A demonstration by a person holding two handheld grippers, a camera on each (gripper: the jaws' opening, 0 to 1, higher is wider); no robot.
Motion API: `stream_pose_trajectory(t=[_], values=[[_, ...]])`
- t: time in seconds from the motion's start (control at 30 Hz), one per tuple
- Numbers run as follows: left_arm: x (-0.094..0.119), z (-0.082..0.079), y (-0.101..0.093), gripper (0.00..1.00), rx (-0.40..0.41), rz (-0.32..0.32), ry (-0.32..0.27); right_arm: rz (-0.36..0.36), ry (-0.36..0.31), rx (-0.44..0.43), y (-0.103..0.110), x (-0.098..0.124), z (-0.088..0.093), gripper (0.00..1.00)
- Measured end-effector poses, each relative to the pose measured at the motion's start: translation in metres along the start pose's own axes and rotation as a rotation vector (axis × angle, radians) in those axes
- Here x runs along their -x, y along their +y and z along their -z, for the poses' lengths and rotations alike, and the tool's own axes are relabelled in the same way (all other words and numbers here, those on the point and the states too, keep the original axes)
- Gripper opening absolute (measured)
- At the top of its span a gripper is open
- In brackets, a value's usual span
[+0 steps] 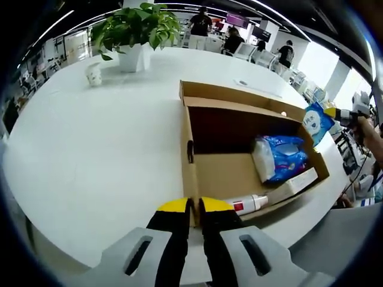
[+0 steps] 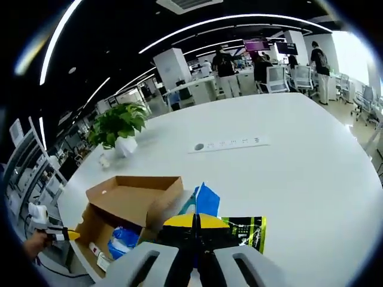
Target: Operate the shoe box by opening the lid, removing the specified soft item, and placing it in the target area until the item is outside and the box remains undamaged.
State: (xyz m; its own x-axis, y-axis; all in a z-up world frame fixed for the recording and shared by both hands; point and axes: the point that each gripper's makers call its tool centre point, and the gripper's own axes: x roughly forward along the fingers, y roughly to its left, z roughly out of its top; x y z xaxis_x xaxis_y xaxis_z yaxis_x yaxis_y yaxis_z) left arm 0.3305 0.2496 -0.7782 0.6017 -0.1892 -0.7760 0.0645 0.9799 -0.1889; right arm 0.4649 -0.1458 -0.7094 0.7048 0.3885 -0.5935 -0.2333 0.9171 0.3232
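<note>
An open cardboard shoe box (image 1: 197, 173) sits on the white table, its lid (image 1: 239, 95) folded back. Inside lie a blue and white soft pack (image 1: 280, 156) and a white tube with a red label (image 1: 251, 204). My left gripper (image 1: 194, 206) is shut on the box's near wall. Past the box's far corner, my right gripper (image 1: 333, 112) holds a blue packet (image 1: 316, 122) up in the air. In the right gripper view, that gripper (image 2: 195, 222) is shut on the blue packet (image 2: 206, 200), above the table beside the box (image 2: 131, 197). The left gripper (image 2: 70, 234) shows at the lower left.
A potted plant (image 1: 136, 30) and a paper cup (image 1: 93, 73) stand at the table's far side. A flat power strip (image 2: 230, 144) lies on the white table (image 2: 299, 167). The table edge runs close behind the box. People and desks fill the background.
</note>
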Motion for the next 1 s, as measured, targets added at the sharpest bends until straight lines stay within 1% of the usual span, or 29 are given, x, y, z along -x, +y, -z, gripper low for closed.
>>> stream_pose_trajectory(t=[0.17,0.27,0.5,0.63,1.0], values=[[0.000,0.000,0.000,0.04,-0.002,-0.001,0.000,0.024,0.015,0.014,-0.013,0.000,0.006,0.00],[0.000,0.000,0.000,0.04,-0.007,-0.003,0.005,0.038,0.022,0.007,-0.022,0.000,0.010,0.00],[0.000,0.000,-0.001,0.04,-0.011,-0.003,0.010,0.075,0.058,0.007,-0.045,-0.002,0.025,0.00],[0.000,0.000,0.000,0.04,-0.011,-0.004,0.011,0.091,0.072,0.016,-0.054,-0.003,0.033,0.00],[0.000,0.000,0.000,0.04,-0.021,-0.006,0.018,0.133,0.102,0.008,-0.080,-0.009,0.051,0.00]])
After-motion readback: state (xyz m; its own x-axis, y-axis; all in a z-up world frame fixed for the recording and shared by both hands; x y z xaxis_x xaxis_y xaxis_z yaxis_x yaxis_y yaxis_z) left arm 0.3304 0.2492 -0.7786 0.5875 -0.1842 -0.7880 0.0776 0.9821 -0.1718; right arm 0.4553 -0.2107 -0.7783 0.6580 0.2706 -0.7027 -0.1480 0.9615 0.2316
